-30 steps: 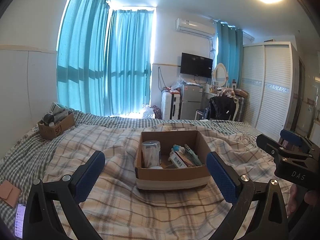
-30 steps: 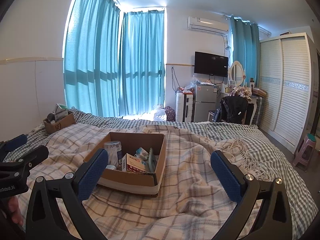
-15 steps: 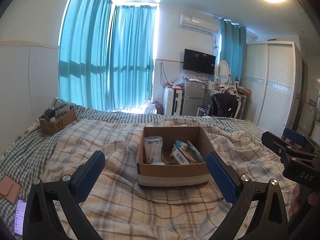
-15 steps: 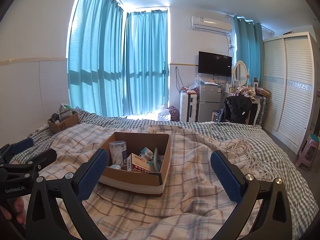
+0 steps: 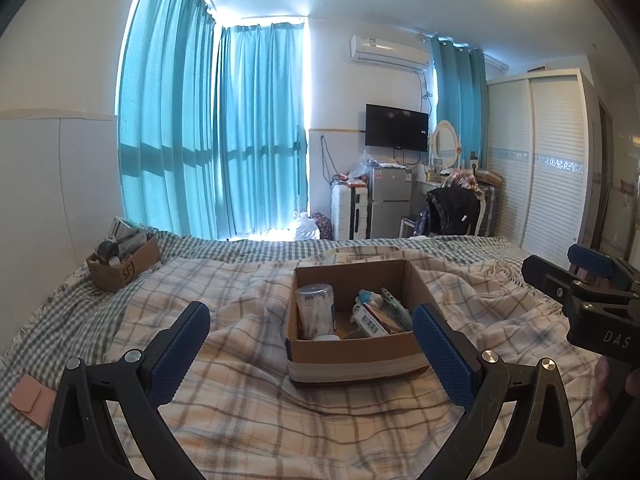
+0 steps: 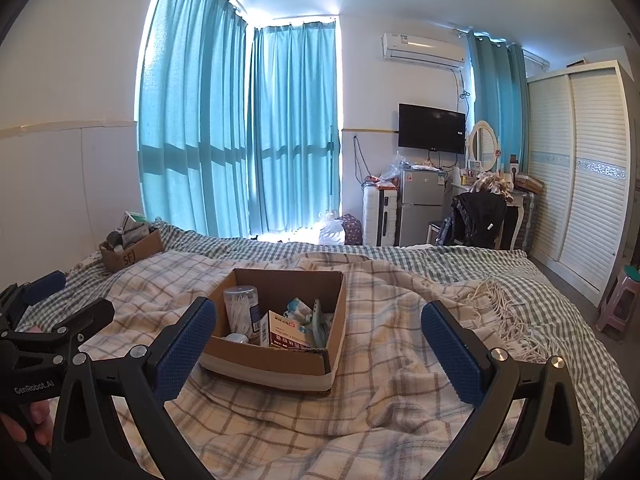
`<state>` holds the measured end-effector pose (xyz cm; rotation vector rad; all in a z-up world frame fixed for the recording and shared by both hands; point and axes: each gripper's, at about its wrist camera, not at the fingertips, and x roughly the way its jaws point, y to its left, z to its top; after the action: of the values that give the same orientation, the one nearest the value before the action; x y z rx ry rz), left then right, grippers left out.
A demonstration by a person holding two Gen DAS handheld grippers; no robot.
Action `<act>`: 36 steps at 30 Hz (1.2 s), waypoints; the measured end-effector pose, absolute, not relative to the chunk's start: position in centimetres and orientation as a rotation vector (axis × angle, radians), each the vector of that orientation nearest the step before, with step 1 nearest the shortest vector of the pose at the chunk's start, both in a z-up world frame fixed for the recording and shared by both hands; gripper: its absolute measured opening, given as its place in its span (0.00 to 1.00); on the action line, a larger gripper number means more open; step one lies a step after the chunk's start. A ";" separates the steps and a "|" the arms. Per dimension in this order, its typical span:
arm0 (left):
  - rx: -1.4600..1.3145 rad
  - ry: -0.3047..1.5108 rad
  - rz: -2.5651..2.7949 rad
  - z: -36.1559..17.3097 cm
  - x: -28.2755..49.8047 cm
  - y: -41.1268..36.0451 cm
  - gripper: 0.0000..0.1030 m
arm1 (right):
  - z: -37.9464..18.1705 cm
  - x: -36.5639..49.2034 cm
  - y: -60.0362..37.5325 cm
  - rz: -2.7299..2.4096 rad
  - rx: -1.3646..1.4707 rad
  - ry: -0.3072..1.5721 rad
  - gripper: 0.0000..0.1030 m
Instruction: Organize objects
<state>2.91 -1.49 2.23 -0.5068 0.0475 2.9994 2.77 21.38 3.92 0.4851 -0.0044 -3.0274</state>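
Note:
An open cardboard box (image 5: 352, 354) sits on the plaid blanket in the middle of the bed; it also shows in the right wrist view (image 6: 276, 364). It holds a clear jar of cotton swabs (image 5: 316, 310), a red-and-white medicine carton (image 6: 286, 334) and other small items. My left gripper (image 5: 312, 344) is open and empty, held in front of the box. My right gripper (image 6: 318, 342) is open and empty, just right of the box. Each gripper shows in the other's view, the right one (image 5: 580, 280) and the left one (image 6: 60, 312).
A second cardboard box marked SF (image 5: 124, 266) with several items stands at the bed's far left. A pink wallet (image 5: 30, 398) lies at the near left edge. A plaid blanket (image 5: 248, 400) covers the bed. Wardrobe (image 6: 580, 168), fridge and chair stand beyond.
Both grippers have drawn back and risen slightly, so the box sits a little lower in both views. Both stay open and empty.

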 end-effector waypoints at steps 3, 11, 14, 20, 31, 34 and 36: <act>-0.514 0.038 2.995 2.3 2.8 -1.6 1.00 | 4.0 2.7 21.0 -3.028 0.489 0.024 1.00; -0.532 0.005 2.995 2.0 2.7 -2.0 1.00 | 4.2 2.9 20.8 -3.032 0.479 0.033 1.00; -0.547 -0.005 2.987 1.9 2.6 -2.0 1.00 | 4.2 2.8 20.9 -3.034 0.485 0.025 1.00; -0.539 -0.060 3.019 2.3 2.8 -2.4 1.00 | 4.1 2.9 20.9 -3.036 0.489 0.032 1.00; -0.575 -0.010 3.045 2.1 2.6 -2.4 1.00 | 4.0 2.8 21.4 -3.049 0.494 0.012 1.00; -0.574 -0.009 3.037 2.1 2.6 -2.2 1.00 | 4.0 2.8 21.3 -3.045 0.499 0.017 1.00; -0.569 -0.017 3.038 2.2 2.7 -2.2 1.00 | 4.0 2.8 21.3 -3.049 0.498 0.021 1.00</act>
<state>2.69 -2.21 2.16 -0.5685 -0.0168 3.0375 2.80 21.30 3.98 0.4977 0.0211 -3.0495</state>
